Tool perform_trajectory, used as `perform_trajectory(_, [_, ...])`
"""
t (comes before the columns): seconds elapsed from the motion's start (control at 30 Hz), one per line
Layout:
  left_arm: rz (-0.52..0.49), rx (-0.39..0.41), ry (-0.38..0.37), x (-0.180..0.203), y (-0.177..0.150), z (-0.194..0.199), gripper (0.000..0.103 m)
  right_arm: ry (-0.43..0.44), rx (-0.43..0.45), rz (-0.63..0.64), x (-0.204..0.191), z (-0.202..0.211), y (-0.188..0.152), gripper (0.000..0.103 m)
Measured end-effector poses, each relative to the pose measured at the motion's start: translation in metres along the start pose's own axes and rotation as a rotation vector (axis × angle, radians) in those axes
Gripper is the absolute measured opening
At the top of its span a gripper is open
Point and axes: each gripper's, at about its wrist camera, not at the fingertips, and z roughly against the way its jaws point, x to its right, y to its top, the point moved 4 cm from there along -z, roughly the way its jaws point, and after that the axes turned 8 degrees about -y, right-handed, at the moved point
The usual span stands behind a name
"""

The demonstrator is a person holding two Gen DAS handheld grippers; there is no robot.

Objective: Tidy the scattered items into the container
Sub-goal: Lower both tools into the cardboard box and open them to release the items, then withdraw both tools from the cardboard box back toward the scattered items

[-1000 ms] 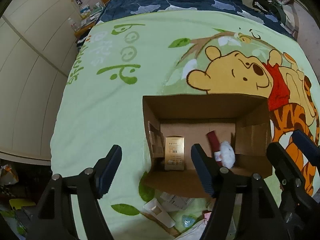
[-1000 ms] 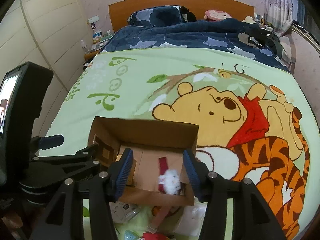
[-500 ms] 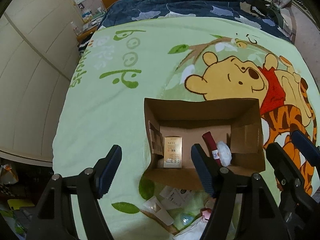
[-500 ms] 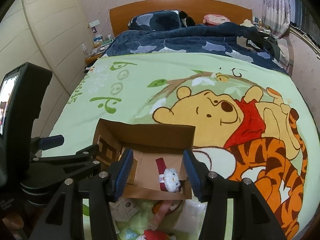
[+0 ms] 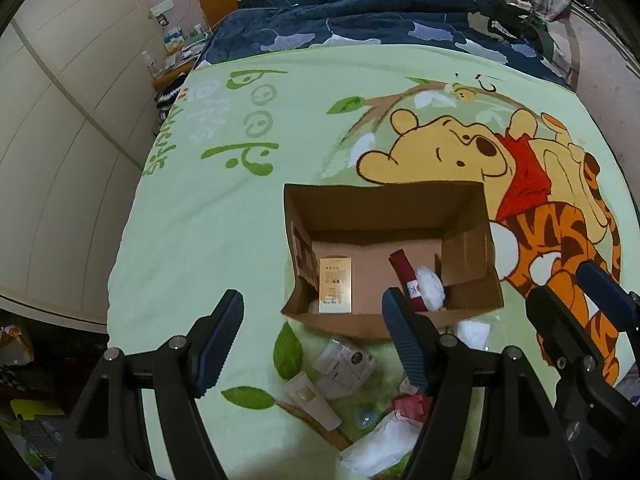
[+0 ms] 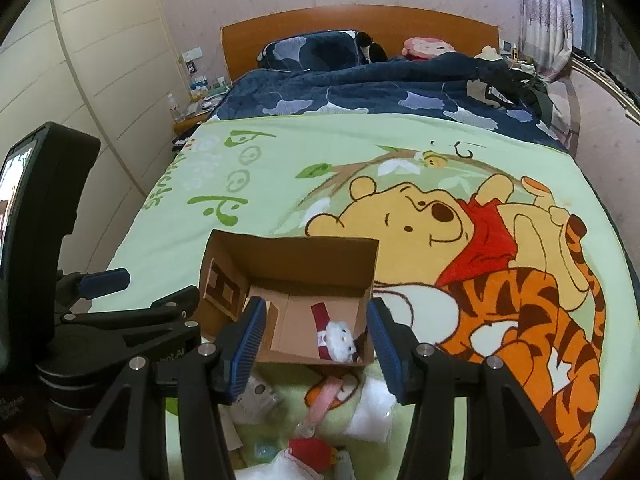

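Both tongs spread, nothing pinched: left gripper (image 5: 312,340), right gripper (image 6: 316,344). Cardboard box (image 5: 384,208) sits mid-bed, partly filled. Scattered items (image 5: 340,364) lie just near of it, crowded, possibly overlapping. Risk: two snagged together, or the box nudged across soft blanket (image 5: 200,240).

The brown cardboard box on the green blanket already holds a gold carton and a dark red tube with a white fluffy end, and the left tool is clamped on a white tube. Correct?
Not quite. The brown cardboard box does hold the gold carton and the dark red tube, but the left tool is open and empty. The left wrist view shows the white tube lying loose on the green blanket.
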Motion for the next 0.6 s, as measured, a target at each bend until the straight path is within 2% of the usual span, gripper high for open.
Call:
perform_trajectory(0.33, [0.01,0.027,-0.004,0.004,-0.031,0.026,0.073,0.011,0.017,0.019,0.004,0.03,-0.025,0.054])
perform_trajectory(0.53, [0.03,0.043,-0.005,0.003,-0.052,0.039,0.082,-0.01,0.022,0.016,0.01,0.044,-0.04,0.07])
perform_trajectory(0.6, [0.035,0.042,-0.006,0.004,-0.058,0.042,0.082,-0.012,0.021,0.015,0.013,0.049,-0.044,0.07])
